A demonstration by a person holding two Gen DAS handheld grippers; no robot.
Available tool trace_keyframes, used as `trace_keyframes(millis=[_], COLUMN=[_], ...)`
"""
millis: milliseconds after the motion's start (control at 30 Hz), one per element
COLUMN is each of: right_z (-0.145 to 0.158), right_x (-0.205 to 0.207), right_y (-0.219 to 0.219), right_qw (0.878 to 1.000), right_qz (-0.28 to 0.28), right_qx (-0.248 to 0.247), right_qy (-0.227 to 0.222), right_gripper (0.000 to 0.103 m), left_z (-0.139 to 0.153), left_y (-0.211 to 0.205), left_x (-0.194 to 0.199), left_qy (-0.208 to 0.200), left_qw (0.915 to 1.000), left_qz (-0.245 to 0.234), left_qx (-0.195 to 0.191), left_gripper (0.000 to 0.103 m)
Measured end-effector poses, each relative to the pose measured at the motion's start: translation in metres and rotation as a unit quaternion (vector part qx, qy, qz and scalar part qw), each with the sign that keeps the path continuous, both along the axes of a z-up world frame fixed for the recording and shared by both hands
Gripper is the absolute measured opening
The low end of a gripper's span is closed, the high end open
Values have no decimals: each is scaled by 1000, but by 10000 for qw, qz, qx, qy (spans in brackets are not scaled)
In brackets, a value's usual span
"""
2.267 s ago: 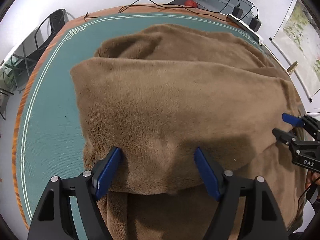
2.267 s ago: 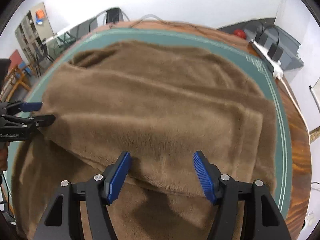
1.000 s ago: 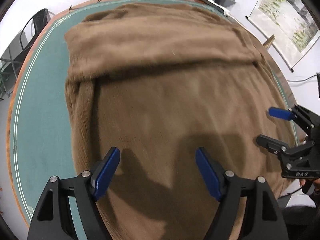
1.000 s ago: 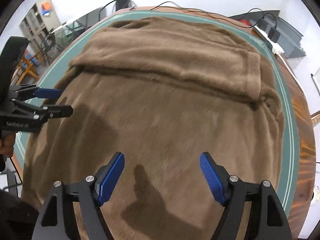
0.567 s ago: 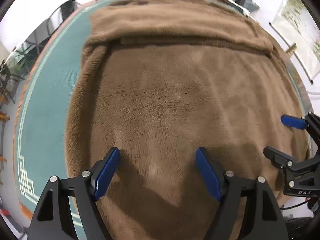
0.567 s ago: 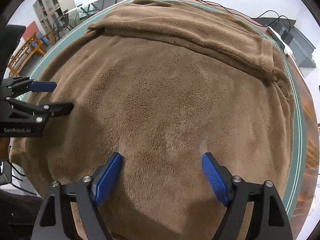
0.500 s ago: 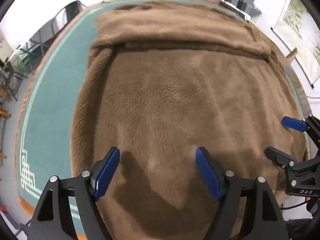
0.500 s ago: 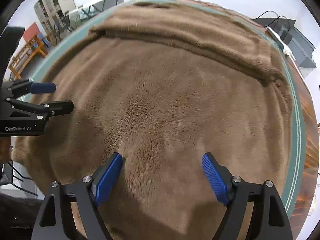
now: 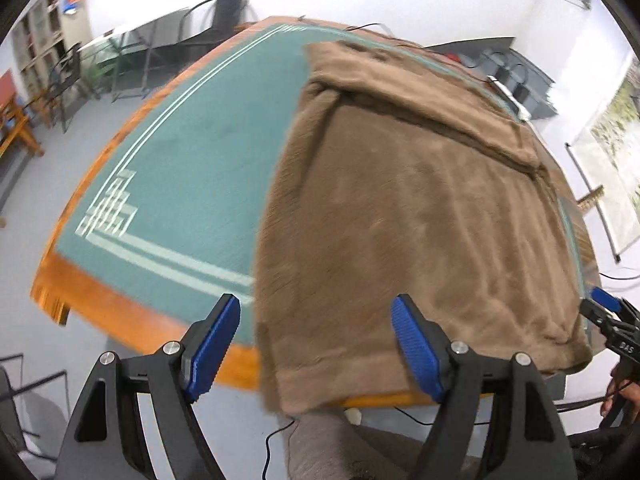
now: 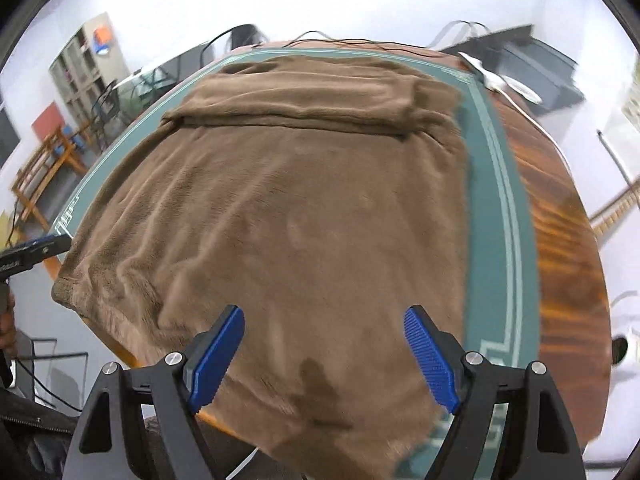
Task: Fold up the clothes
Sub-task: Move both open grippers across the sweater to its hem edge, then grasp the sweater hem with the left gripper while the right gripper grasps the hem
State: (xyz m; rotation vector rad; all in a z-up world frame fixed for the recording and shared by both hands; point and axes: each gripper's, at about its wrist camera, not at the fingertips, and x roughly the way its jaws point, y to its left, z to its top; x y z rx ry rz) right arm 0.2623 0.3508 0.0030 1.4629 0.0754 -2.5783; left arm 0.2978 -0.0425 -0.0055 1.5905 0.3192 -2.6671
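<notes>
A brown fleece garment (image 9: 420, 216) lies spread flat on a green mat, and its far end is folded over into a thick band (image 9: 416, 96). Its near hem hangs over the table's front edge. My left gripper (image 9: 316, 344) is open above the garment's near left corner, with nothing between its blue pads. My right gripper (image 10: 324, 360) is open over the near right part of the garment (image 10: 304, 208), also holding nothing. Each gripper shows at the edge of the other's view: the right one (image 9: 608, 316) and the left one (image 10: 36, 250).
The green mat (image 9: 192, 168) with white border lines covers a wooden table (image 10: 568, 240). Chairs and a glass desk (image 9: 132, 60) stand beyond the far left. A white power strip (image 10: 504, 84) and cables lie at the far right. A person's grey-clad leg (image 9: 320, 444) is below the front edge.
Both grippers have drawn back toward the table's near edge, still open. The left view has swung left, so the mat's corner and the garment's hanging hem now show.
</notes>
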Motion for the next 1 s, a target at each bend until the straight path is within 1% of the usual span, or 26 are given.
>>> trace_keyframes(millis=[133,233,400,467,533,567,600,633,700,767,800,867,900,1000], right_z=[-3,-6,-6,-5,-6,-6,-6,-6,-4,-3,-2,-4,-6,-10], right_x=[22,33,46,51,55,57,59,60,64,67,69,72,74,79], right_y=[17,19,22,25,29,31,35,38,45,55,61,76,83,101], right_qw=[9998,9996,9995,9993,9990,9988,9985,9983,9977,9967,9959,9939,9927,9893], right_qz=[-213,-264,-312,-367,-440,-486,-535,-573,-682,-817,-903,-1103,-1203,-1442], right_qx=[-3,3,11,21,12,2,-12,-15,0,7,1,-60,-94,-186], right_qy=[-60,-96,-82,-77,-89,-91,-88,-82,-32,25,53,26,-10,-96], right_gripper=[84,84,84,84,84,84,84,84,84,84,84,84,84,84], left_z=[-11,-20,-31,-33,-36,-38,-39,-41,-44,-44,-44,-43,-43,-41], left_y=[-16,-18,-18,-17,-15,-14,-12,-11,-7,-2,0,0,0,-3], left_x=[14,16,13,10,6,4,3,3,1,-1,-2,-3,-4,-5], left_qy=[-136,-178,-201,-198,-228,-252,-293,-335,-418,-496,-531,-587,-611,-622], left_qw=[9994,9989,9940,9927,9923,9923,9926,9929,9934,9950,9956,9959,9959,9953], left_qz=[181,169,123,125,131,135,141,147,158,125,106,105,113,123], left_qx=[260,404,1066,1184,1210,1207,1170,1132,1057,861,760,679,652,726], left_gripper=[81,81,81,81,75,74,72,68,66,60,56,51,47,34])
